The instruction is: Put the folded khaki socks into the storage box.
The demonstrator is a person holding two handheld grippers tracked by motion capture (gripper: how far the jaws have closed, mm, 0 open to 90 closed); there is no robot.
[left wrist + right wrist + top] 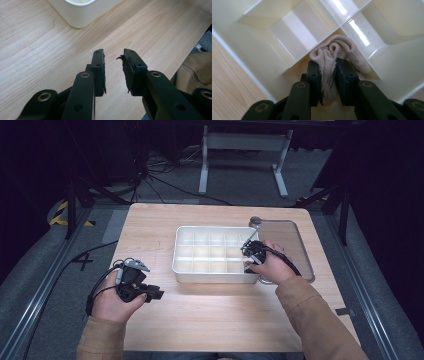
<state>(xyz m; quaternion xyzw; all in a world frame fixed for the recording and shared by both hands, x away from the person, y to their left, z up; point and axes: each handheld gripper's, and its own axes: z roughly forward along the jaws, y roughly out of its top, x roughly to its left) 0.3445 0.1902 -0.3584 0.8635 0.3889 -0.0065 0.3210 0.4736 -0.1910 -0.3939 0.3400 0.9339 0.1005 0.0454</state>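
A small beige sock (337, 53) is sitting bunched up in one little box of a white tray (183, 270). The sock is made of soft knitted cloth, and its top is curling into round folds. It is lying in a corner box on the near right side of the tray, pushed against the thin white walls that cross there. The right gripper (327, 75) is reaching down into that box, and its two black jaws are squeezing the lower part of the sock between them. The tray is sitting flat in the middle of the wooden table, and its many square boxes are shining in the light.
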